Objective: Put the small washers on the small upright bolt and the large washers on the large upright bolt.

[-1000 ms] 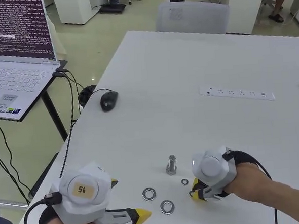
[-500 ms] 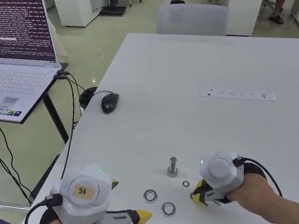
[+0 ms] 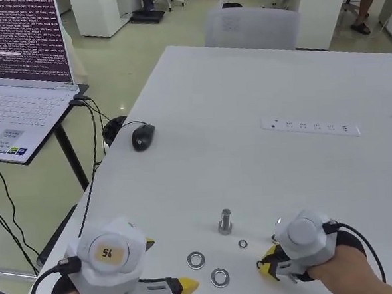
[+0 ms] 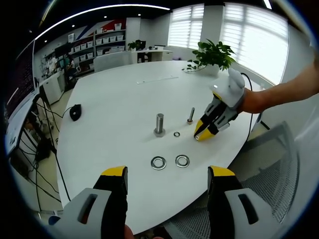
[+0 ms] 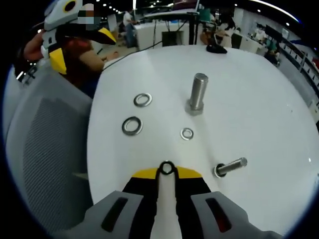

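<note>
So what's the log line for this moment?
right gripper: shut on small washer | left gripper: open, empty | loose on table: two large washers, second small washer | large bolt, small bolt: upright

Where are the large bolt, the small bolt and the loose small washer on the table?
large bolt (image 5: 198,89): right gripper view, on its shaft.
small bolt (image 4: 191,114): left gripper view, on its shaft.
loose small washer (image 5: 182,133): right gripper view, on its rim.

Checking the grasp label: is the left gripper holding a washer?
No: the left gripper stands open with nothing between its jaws, and the nearest large washer lies on the table ahead of it.
</note>
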Available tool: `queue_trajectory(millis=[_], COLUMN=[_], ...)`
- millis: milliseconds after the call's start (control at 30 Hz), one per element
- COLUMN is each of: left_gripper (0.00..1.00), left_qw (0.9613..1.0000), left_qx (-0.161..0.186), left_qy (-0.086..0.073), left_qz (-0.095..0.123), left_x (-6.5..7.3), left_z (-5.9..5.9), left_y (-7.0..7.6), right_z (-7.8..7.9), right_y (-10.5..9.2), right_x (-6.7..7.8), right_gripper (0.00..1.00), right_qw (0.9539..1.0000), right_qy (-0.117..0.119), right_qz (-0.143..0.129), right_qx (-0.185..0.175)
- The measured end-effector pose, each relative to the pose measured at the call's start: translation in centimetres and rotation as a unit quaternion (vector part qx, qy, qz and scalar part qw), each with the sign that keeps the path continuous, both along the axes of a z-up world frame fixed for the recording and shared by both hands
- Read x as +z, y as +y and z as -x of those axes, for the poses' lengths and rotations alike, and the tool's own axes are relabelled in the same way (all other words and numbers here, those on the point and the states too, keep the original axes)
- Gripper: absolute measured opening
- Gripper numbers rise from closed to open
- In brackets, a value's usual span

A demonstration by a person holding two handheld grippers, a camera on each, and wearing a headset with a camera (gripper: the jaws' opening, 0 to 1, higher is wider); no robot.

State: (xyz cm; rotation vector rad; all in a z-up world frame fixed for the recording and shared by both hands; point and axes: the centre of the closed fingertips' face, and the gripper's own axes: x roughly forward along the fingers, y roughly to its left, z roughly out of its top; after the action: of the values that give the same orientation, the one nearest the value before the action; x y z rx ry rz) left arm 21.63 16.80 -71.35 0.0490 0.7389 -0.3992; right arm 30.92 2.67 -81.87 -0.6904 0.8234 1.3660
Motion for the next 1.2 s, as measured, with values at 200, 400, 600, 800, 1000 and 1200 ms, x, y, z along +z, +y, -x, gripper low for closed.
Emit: queue_trajectory(millis=[200, 400, 600, 800, 1000, 1200], left_gripper=[0.64, 0.64, 0.64, 0.64, 0.64, 0.64], left_qw=[1.0, 1.0, 1.0, 1.0, 1.0, 1.0], left_qx=[-0.001, 0.0, -0.002, -0.002, 0.0, 0.0], left_qy=[0.001, 0.0, 0.0, 0.001, 0.0, 0.0], left_qz=[0.001, 0.002, 0.003, 0.002, 0.001, 0.001], left_x=[-0.1, 0.0, 0.0, 0.0, 0.1, 0.1], left_z=[0.0, -0.1, -0.2, -0.1, -0.2, -0.2], left_y=[0.0, -0.1, -0.4, -0.4, -0.2, -0.3], right_z=[-2.0, -4.6, -5.7, -6.2, -6.4, -6.5], right_y=[-2.5, -3.5, -3.0, -2.0, -1.5, -1.5], right_x=[1.3, 3.7, 5.4, 6.1, 6.0, 5.8], right_gripper=[0.13, 0.13, 0.13, 0.13, 0.13, 0.13], right_qw=[0.9984, 0.9955, 0.9942, 0.9943, 0.9951, 0.9957], right_qy=[-0.008, -0.033, -0.052, -0.065, -0.066, -0.066], right_qz=[-0.009, -0.024, -0.037, -0.04, -0.037, -0.029], right_qx=[-0.055, -0.086, -0.087, -0.074, -0.064, -0.058])
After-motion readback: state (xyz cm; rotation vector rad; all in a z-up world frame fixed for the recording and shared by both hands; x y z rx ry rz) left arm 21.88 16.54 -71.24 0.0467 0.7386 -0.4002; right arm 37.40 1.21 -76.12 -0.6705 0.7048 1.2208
